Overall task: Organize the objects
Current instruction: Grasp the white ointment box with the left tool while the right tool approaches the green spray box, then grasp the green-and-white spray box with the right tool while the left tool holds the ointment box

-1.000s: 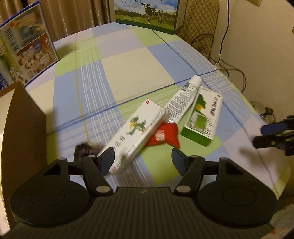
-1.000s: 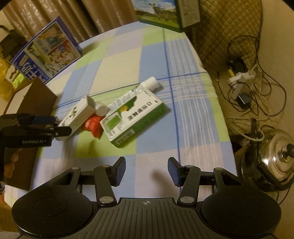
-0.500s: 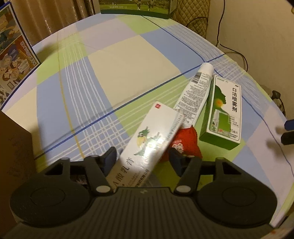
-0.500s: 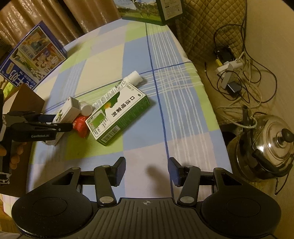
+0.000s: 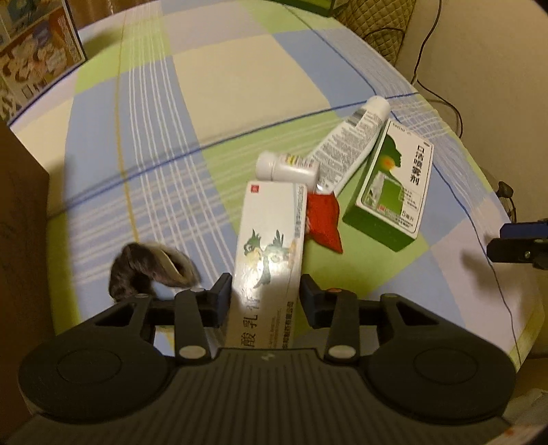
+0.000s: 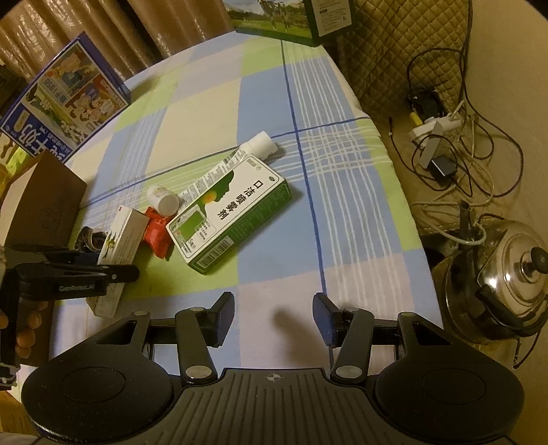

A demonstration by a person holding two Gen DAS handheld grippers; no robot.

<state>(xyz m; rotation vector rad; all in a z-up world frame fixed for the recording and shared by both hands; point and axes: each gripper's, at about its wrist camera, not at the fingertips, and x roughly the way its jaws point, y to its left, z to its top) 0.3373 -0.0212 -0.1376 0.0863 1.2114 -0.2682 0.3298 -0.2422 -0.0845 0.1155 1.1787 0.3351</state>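
Dim, warm-lit room; round table under a checked cloth [image 6: 260,102] of blue, green and cream, curtains behind, cables and a steel kettle [image 6: 507,274] on the floor beyond the table's edge. Cartons standing along the far rim: a blue illustrated box [image 6: 65,102] and a green one with a pasture picture [image 6: 274,20]. Brown cardboard box [image 6: 41,205] at the near edge, probably the place meant for the loose items.

Clustered mid-table, likely tipped out for sorting: a white-and-green spray carton [image 6: 233,219] lying flat, a white tube [image 5: 356,143] tucked against its far side, a small white bottle [image 5: 284,167] on its side, a red sachet [image 5: 323,219] partly under the others, and a dark furry scrap [image 5: 147,267] off to one side.

Left gripper [image 5: 263,297] pointing steeply down, jaws just closing in around a long white carton with a bird drawing [image 5: 270,253]; carton lying lengthwise between the fingers, its near end reaching back toward the palm. Left pad [image 5: 222,294] right at the carton's edge, right pad [image 5: 308,294] just beside the other edge; firm pressing not confirmed from these views, so apparently bracketed rather than clamped. Probably approached along the carton's narrow width, for a span the jaws can cover.

Right gripper [image 6: 274,318] hovering over bare cloth nearer than the pile, fingers apart, nothing between them, seemingly waiting.
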